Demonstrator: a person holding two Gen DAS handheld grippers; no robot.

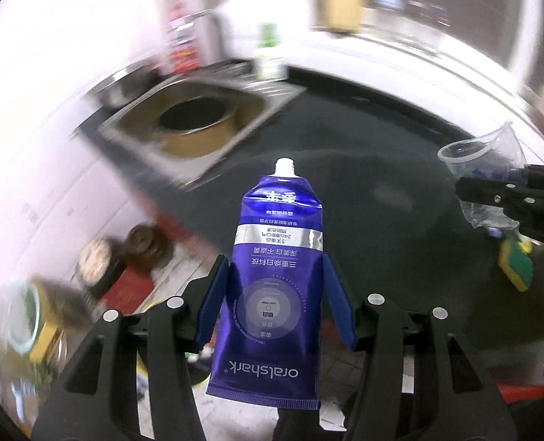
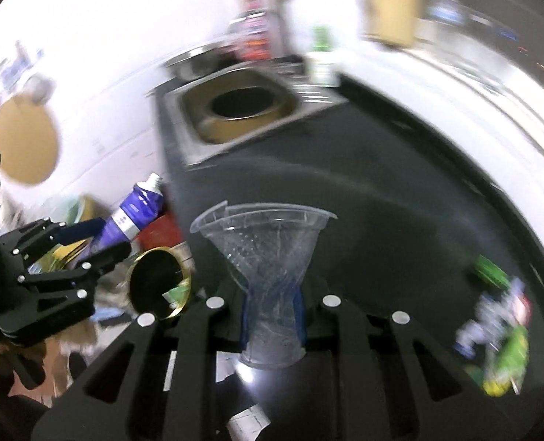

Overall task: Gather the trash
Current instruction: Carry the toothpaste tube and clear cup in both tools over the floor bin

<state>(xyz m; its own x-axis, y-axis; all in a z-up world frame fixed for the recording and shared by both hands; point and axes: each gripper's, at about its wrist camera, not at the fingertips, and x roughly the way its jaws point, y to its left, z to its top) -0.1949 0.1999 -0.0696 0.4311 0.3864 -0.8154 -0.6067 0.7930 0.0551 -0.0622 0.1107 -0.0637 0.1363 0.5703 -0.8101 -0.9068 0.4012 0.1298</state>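
The trash here is two things, and each one is already held up off the bench (image 1: 363, 154). The left tool (image 1: 276, 305) pinches a purple toothpaste tube (image 1: 277, 257) between its blue pads. The tube sticks straight out ahead of the tool, with its white open neck at the far end and no cap on it. The right tool (image 2: 272, 316) squeezes a crushed clear plastic cup (image 2: 268, 257) near its bottom, so the wide mouth of the cup opens away from the tool.

Both tools hang over the near edge of the dark bench. Far ahead of them is a metal sink (image 2: 235, 110) with a round gold tin (image 2: 242, 121) in it. To the left of the left tool and lower down, past the bench edge, sits a gold-rimmed bin (image 2: 159, 283) with a dark inside. More trash lies on the bench to the right of the right tool: a green and white wrapper (image 2: 500, 330). A yellow and green sponge (image 1: 516, 264) lies there too.

The picking up looks done for these two things, so the step in hand is carrying them to the bin. Next, each tool likely needs to swing left and down until it is right over the dark opening, then let go. The tube is long, so it should go in neck first or it may catch the rim.
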